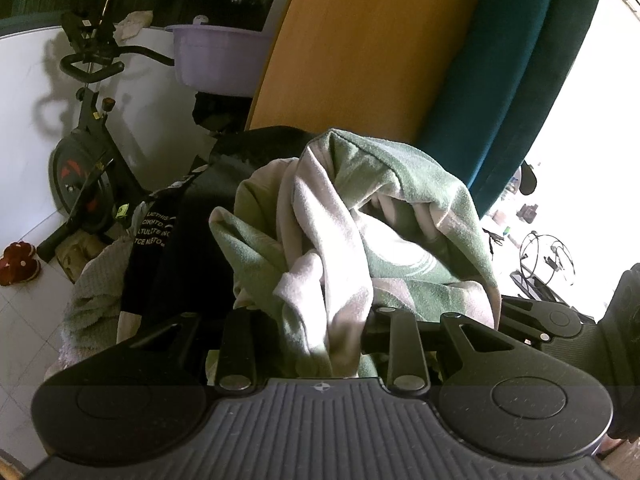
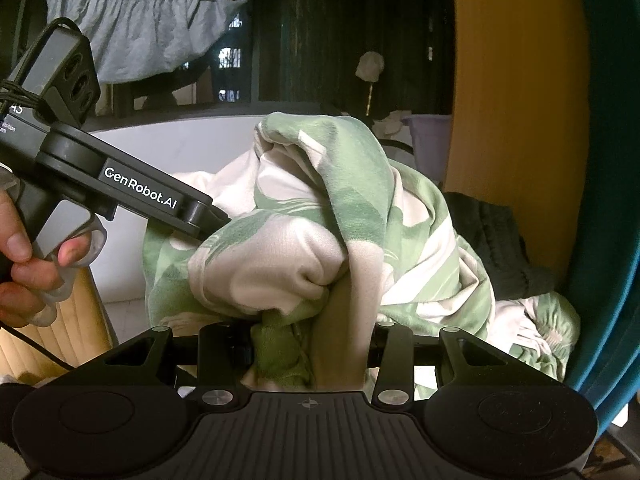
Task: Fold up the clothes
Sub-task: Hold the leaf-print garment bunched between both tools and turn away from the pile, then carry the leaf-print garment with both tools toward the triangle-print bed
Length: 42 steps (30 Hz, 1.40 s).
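- Your left tool (image 1: pixel 320 320) is clamped on the green-and-white garment (image 1: pixel 360 232); the cloth bunches between its two linkages and spills over the fingers, which stay hidden under it in the left wrist view.
- Your right tool (image 2: pixel 308 332) is clamped on the same garment (image 2: pixel 320 220), with a wad of green cloth squeezed in at 6 o'clock and a pale fold running down beside it.
- In the right wrist view your left tool's body (image 2: pixel 140 192), lettered "GenRobot.AI", comes in from 9 o'clock and its nose disappears into the cloth; your hand (image 2: pixel 24 264) grips its handle at the left edge.
- The garment hangs lifted between the two tools as a crumpled mound, rising toward 12 o'clock from each camera.
- Just behind it, at 9 o'clock in the left wrist view, lies a black garment with white lettering (image 1: pixel 168 232), next to a pale knitted cloth (image 1: pixel 96 284).
- A dark fuzzy cloth (image 2: pixel 492 240) sits at 3 o'clock in the right wrist view, against a teal chair (image 2: pixel 608 200).
- Farther off, a yellow-brown panel (image 1: pixel 360 40) runs up toward 12 o'clock.
- At 10 o'clock in the left wrist view stand an exercise bike (image 1: pixel 84 152) and a lilac plastic tub (image 1: pixel 220 56).
- A light blue ruffled cloth (image 2: pixel 152 16) hangs at 11 o'clock in the right wrist view.
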{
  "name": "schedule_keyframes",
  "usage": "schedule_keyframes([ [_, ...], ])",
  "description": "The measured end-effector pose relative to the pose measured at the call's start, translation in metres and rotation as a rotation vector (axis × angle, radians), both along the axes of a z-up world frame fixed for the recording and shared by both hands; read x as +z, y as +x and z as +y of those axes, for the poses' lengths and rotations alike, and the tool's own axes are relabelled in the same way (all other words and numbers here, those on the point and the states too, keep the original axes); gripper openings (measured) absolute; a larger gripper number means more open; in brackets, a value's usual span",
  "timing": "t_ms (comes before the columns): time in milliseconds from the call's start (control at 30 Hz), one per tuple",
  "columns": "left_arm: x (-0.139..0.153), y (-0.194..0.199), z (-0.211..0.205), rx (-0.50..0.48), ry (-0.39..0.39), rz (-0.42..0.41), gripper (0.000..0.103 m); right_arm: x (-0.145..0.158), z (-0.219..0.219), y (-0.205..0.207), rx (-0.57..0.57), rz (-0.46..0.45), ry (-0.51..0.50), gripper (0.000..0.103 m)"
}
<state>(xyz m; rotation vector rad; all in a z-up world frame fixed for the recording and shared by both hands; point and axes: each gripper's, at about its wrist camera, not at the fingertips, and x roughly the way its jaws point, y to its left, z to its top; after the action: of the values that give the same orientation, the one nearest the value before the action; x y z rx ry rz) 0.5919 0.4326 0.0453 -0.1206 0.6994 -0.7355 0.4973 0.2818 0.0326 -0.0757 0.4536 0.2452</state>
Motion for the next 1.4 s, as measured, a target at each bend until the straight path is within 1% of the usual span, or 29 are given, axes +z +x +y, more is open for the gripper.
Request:
schedule_keyframes([
  [200,0.010,-0.009,0.004,-0.013,-0.022,-0.022,0.030,0.012,0.005,-0.014,-0.010,-0.040,-0.024,0.038],
  [300,0.017,-0.015,0.003,-0.025,-0.047,-0.046,0.030,0.021,0.004,-0.023,-0.025,-0.060,-0.031,0.038],
  [433,0.027,-0.023,-0.001,-0.053,-0.087,-0.061,0.030,0.035,0.003,-0.040,-0.057,-0.080,-0.069,0.038],
  [533,0.034,-0.029,-0.009,-0.090,-0.114,-0.053,0.030,0.043,0.000,-0.057,-0.095,-0.085,-0.096,0.038],
  [633,0.039,-0.042,-0.020,-0.134,-0.122,-0.062,0.030,0.052,-0.007,-0.080,-0.127,-0.088,-0.105,0.038],
  [767,0.043,-0.067,-0.033,-0.161,-0.134,-0.077,0.030,0.056,-0.015,-0.110,-0.141,-0.107,-0.129,0.038],
  [867,0.046,-0.088,-0.047,-0.185,-0.125,-0.082,0.030,0.055,-0.022,-0.137,-0.163,-0.120,-0.129,0.038],
  [1000,0.049,-0.124,-0.076,-0.238,-0.102,-0.086,0.030,0.054,-0.042,-0.187,-0.203,-0.123,-0.117,0.038],
  [1100,0.048,-0.160,-0.105,-0.284,-0.095,-0.083,0.030,0.048,-0.065,-0.240,-0.242,-0.125,-0.125,0.038],
  [1200,0.043,-0.210,-0.140,-0.311,-0.095,-0.082,0.030,0.046,-0.094,-0.302,-0.277,-0.123,-0.127,0.038],
  [1300,0.039,-0.266,-0.178,-0.321,-0.093,-0.053,0.030,0.050,-0.120,-0.368,-0.315,-0.117,-0.142,0.038],
  [1367,0.039,-0.299,-0.201,-0.337,-0.097,-0.036,0.030,0.050,-0.139,-0.420,-0.347,-0.120,-0.153,0.038],
  [1400,0.039,-0.316,-0.215,-0.356,-0.096,-0.033,0.030,0.052,-0.147,-0.439,-0.365,-0.116,-0.150,0.038],
])
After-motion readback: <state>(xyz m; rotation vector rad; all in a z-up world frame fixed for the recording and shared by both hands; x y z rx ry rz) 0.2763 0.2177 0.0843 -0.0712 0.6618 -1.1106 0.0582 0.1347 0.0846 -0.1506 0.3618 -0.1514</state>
